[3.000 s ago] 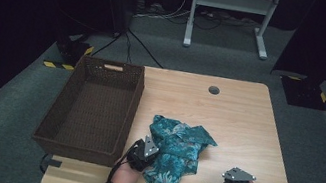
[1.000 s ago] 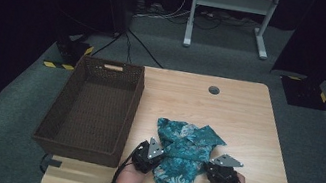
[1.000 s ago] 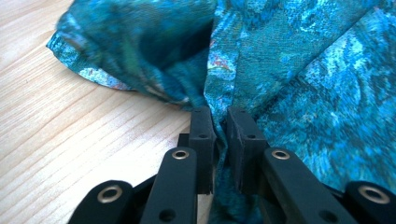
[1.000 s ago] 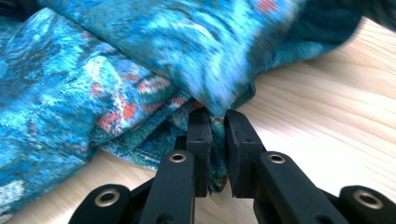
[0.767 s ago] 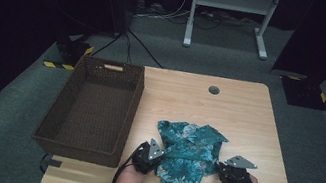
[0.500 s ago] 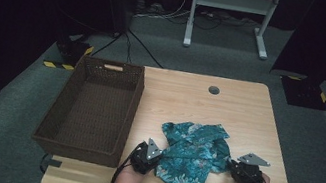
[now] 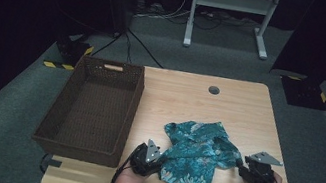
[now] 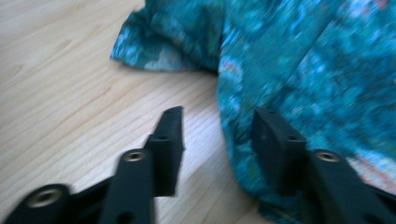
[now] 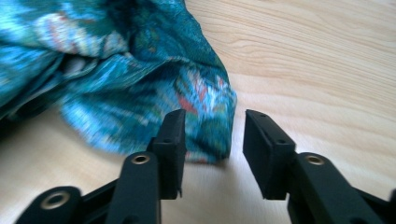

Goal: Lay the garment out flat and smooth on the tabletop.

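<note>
The cloth lies spread at the table's near edge, right of the basket; the far half is open. The left gripper and right gripper have just been opening, both released. The gripper views show cloth edges between parted jaws, unpinched.

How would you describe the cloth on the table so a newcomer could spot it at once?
Start at the wooden table, with the dark wicker basket on its left side. Right of the basket, near the front edge, lies the cloth, between the left gripper and right gripper. It alone is soft, crumpled and teal with a leafy print.
</note>
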Demonstrator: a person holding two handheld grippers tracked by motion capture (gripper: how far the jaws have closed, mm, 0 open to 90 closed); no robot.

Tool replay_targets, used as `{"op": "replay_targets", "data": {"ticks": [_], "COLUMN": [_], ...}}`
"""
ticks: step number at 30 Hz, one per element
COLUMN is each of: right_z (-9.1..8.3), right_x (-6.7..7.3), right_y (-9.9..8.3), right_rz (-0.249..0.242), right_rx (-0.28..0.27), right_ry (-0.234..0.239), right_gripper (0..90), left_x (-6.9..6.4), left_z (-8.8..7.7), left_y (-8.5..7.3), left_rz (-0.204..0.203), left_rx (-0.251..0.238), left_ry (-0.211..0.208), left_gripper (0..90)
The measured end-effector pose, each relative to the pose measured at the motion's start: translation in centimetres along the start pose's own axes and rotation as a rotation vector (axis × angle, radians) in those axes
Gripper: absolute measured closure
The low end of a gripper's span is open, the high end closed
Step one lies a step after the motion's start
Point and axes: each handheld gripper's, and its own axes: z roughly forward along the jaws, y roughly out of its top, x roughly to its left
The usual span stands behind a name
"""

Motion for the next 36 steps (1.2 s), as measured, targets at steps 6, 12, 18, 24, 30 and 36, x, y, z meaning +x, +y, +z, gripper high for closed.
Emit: {"op": "replay_targets", "data": {"ticks": [6, 12, 18, 24, 30, 36], "right_z": [-2.2, -2.6, -2.2, -2.3, -2.2, -1.7], "right_x": [0.4, 0.2, 0.2, 0.8, 1.6, 2.8], "right_y": [-1.8, -2.8, -3.2, -2.6, -2.2, -1.6], "right_rz": [0.011, 0.034, 0.043, 0.019, -0.002, -0.016], "right_rx": [-0.005, 0.002, 0.012, -0.013, -0.027, -0.033], "right_ry": [-0.006, -0.004, 0.037, 0.076, 0.101, 0.150], "right_gripper": [52.8, 50.5, 49.1, 48.7, 48.4, 46.7], "left_x": [-0.5, -2.0, -4.4, -5.1, -4.9, -5.0], "left_z": [-0.4, 1.7, 6.0, 8.7, 8.0, 6.1], "left_y": [2.2, 6.5, 9.9, 10.5, 10.5, 10.8], "left_rz": [0.007, 0.024, 0.063, 0.108, 0.125, 0.095], "left_rx": [-0.072, -0.094, -0.047, 0.045, 0.036, -0.016], "left_ry": [-0.062, -0.100, -0.130, -0.111, -0.102, -0.109], "left_gripper": [33.2, 25.6, 20.1, 38.6, 83.0, 82.9]}}
